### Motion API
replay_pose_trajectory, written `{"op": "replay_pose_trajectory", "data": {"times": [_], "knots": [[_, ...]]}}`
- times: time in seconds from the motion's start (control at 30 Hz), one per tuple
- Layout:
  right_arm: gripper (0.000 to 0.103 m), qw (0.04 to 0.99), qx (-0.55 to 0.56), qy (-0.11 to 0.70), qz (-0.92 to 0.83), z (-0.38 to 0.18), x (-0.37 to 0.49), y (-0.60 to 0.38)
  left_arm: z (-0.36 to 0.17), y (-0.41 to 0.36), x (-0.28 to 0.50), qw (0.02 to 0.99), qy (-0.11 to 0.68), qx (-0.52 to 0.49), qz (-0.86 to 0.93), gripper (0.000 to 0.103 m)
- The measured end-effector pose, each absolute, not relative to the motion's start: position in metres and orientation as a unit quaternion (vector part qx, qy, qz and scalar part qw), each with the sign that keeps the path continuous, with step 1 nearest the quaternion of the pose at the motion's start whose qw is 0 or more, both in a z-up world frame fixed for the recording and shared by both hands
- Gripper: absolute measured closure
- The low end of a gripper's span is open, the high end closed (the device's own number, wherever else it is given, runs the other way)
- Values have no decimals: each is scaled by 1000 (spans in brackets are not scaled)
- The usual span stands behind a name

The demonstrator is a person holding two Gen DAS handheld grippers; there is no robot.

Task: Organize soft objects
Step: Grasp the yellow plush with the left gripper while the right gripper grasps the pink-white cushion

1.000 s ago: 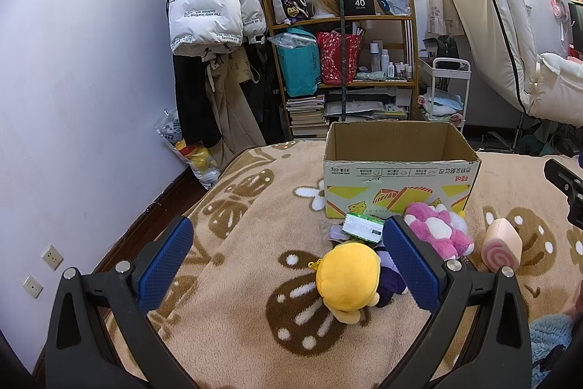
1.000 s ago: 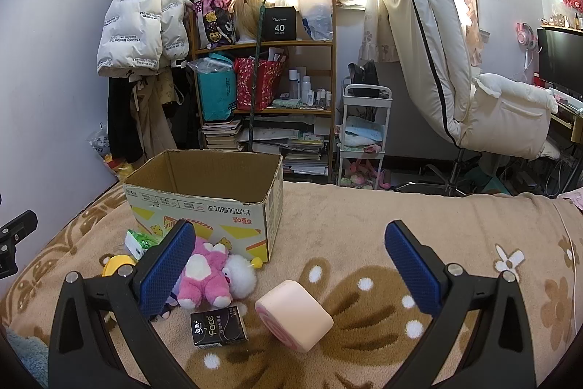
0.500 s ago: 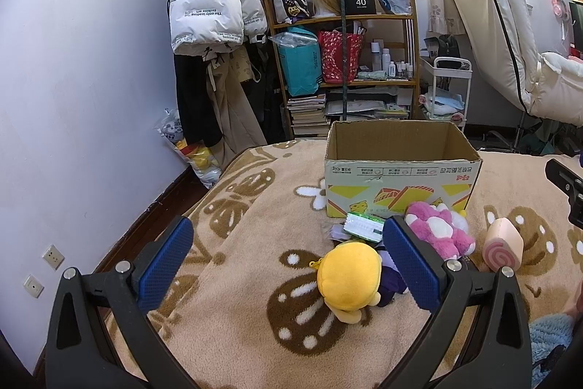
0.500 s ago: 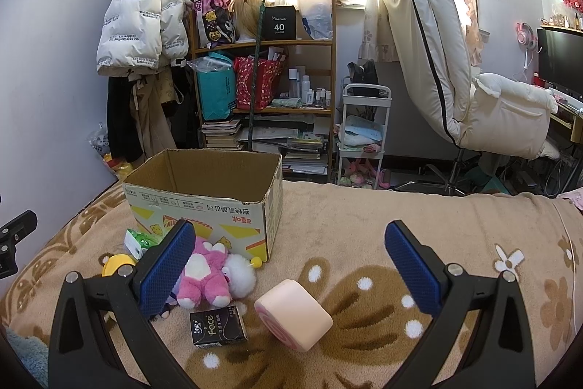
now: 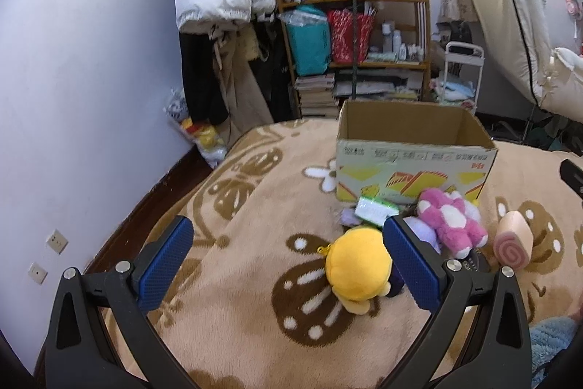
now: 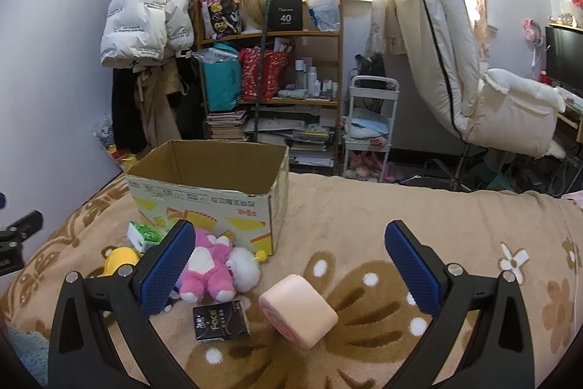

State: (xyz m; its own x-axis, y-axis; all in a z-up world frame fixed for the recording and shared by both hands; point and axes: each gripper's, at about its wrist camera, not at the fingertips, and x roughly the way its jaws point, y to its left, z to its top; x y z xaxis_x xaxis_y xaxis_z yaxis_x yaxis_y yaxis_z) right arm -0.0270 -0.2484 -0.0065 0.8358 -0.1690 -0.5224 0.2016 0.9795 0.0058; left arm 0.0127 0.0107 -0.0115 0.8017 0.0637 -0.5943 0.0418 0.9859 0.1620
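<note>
Open cardboard box (image 5: pixel 411 148) sits on a tan blanket (image 5: pixel 247 279) with brown flower print, flaps up, yellow print on its front, nothing visible inside from either view. Soft things lie in front of the box: a pink plush (image 5: pixel 450 225) with white patches, lying down just before the box's front wall; a yellow plush (image 5: pixel 357 267), round-headed, nearer the camera than the pink one; a pink swirl-roll cushion (image 5: pixel 512 245), pale pink with a spiral end face, off the box's right front corner; a green-white tissue pack (image 5: pixel 375 208) leaning at the box's front. Left tool (image 5: pixel 288 265) spread wide, blue pads apart, nothing between them, hovering over the blanket before the box; its right pad overlaps the yellow plush in the frame, contact cannot be told. Right tool (image 6: pixel 289 270) also spread wide and empty, with the roll cushion (image 6: pixel 298 310) below and between its pads, not gripped. Right view alone shows a black pack (image 6: pixel 221 320) marked "face" lying beside the cushion, in front of the pink plush (image 6: pixel 209 267), plus a white fluffy ball (image 6: pixel 243 267) touching that plush; yellow plush (image 6: pixel 120 259) mostly hidden there behind the left pad. Left view alone shows the yellow plush whole and a purple item (image 5: pixel 419 232) behind its right pad, unclear what. Shelf (image 6: pixel 269 79) and white chair (image 6: pixel 473 61) stand beyond the box.
</note>
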Motion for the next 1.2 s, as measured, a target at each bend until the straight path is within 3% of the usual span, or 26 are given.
{"op": "replay_pose_trajectory", "data": {"times": [0.57, 0.63, 1.1, 1.2], "knots": [[0, 908, 98, 397, -92, -51, 18, -280, -55, 12, 68, 897, 441, 16, 5, 1], [8, 901, 112, 410, -90, -57, 21, -284, -63, 13, 75, 886, 463, 0, -2, 1], [11, 849, 141, 506, -60, -110, 51, -288, -110, -4, 100, 847, 532, 7, -8, 1], [18, 836, 150, 525, -56, -123, 57, -291, -116, -9, 102, 841, 540, 11, -18, 1]]}}
